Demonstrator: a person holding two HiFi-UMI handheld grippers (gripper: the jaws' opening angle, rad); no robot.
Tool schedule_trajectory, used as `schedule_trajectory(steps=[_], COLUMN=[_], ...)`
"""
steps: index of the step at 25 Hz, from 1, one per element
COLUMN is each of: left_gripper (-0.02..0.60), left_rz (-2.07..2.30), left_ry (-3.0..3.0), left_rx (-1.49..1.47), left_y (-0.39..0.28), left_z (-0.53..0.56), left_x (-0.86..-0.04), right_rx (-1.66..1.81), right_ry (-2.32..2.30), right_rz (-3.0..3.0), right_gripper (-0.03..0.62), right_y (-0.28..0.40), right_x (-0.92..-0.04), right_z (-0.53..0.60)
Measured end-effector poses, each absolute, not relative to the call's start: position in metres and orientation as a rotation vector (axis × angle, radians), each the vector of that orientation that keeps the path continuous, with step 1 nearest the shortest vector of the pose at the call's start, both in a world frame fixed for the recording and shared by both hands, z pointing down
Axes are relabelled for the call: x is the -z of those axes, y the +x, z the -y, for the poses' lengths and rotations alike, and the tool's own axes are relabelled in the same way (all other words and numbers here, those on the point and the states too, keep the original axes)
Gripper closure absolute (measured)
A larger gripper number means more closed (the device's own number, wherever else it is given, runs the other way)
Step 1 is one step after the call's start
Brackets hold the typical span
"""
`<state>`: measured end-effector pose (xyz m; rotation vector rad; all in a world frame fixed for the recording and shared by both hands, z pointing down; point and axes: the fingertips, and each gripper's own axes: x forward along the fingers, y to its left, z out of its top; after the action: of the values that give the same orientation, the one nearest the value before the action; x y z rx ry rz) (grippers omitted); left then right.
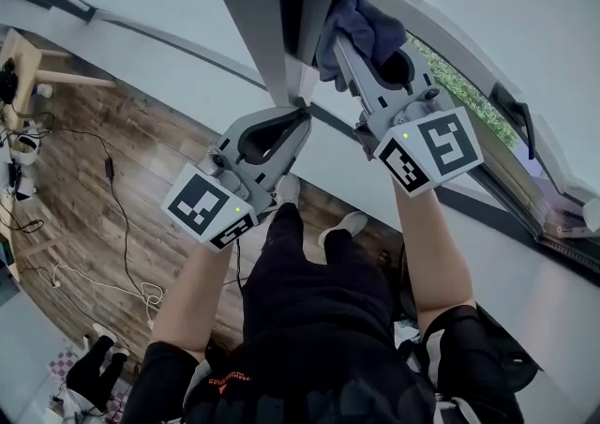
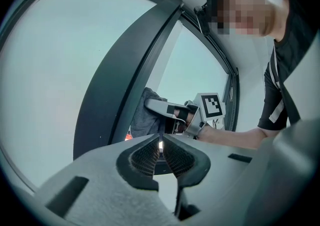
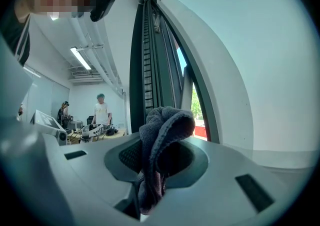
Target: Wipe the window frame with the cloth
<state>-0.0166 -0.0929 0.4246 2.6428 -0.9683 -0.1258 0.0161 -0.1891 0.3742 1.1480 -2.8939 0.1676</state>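
Wood floor (image 1: 112, 159) far below. Dark frame (image 1: 281, 19) running long and straight, away past both grippers' tips. Right gripper (image 1: 345, 45) clamped on cloth (image 1: 361, 30), wad apparently touching frame just ahead. Left gripper (image 1: 302, 114) pinched together, empty, lower on the same bar. Probably a stroke along that length next, right gripper nearer.

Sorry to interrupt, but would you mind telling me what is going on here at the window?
A person is working at a window with tongs in each hand. The right tongs are clamped on a bunched grey cloth, which is pressed against the dark window frame. The left tongs are shut with nothing between them, their tips up at the frame a little way from the cloth.
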Motion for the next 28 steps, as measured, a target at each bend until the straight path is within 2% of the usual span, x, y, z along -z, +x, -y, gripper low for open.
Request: schedule_trajectory(steps=[28], left_gripper=[0.546], left_rz=[0.971], left_ry=[2.592], left_rx=[0.101], left_y=[-0.035], left_z=[0.089], left_x=[-0.452], right_rx=[-0.291], right_ry=[1.173], right_rz=[2.797], right_gripper=[0.514], right_y=[0.011], right_x=[-0.439], right_z=[0.189])
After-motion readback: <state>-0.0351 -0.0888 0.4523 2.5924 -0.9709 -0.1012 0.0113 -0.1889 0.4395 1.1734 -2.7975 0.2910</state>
